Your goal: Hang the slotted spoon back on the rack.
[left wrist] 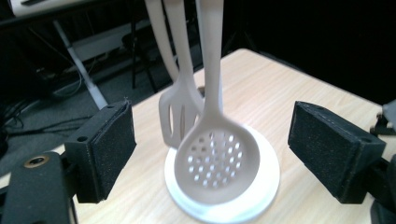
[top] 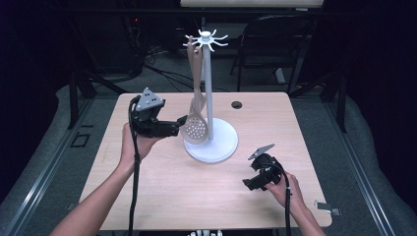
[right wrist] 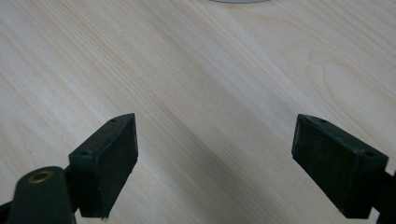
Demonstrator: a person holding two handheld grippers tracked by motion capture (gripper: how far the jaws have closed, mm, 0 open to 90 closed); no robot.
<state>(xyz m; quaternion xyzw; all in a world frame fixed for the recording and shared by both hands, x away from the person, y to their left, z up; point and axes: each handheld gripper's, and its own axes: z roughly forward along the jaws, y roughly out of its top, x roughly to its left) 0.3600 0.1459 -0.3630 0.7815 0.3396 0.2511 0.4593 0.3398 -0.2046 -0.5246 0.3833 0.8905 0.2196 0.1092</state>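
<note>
The left gripper (top: 181,123) is released, its jaws spread wide just beside the slotted spoon (top: 195,129), pads clear of it. The spoon hangs from the white rack (top: 207,88), bowl low over the rack's round base, with a spatula (left wrist: 176,114) hanging behind it. The right gripper (top: 247,184) is released too, well apart from the rack, above the table (top: 172,196).

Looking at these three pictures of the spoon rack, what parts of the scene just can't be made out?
- Left gripper view: the handles of the skimmer and slotted turner run off the top edge, so their hooks are cut off.
- High view: the turner hangs mostly behind the skimmer; the left gripper fingertips are too small to judge any contact.
- Right gripper view: the stand base is a sliver at the top edge.
</note>
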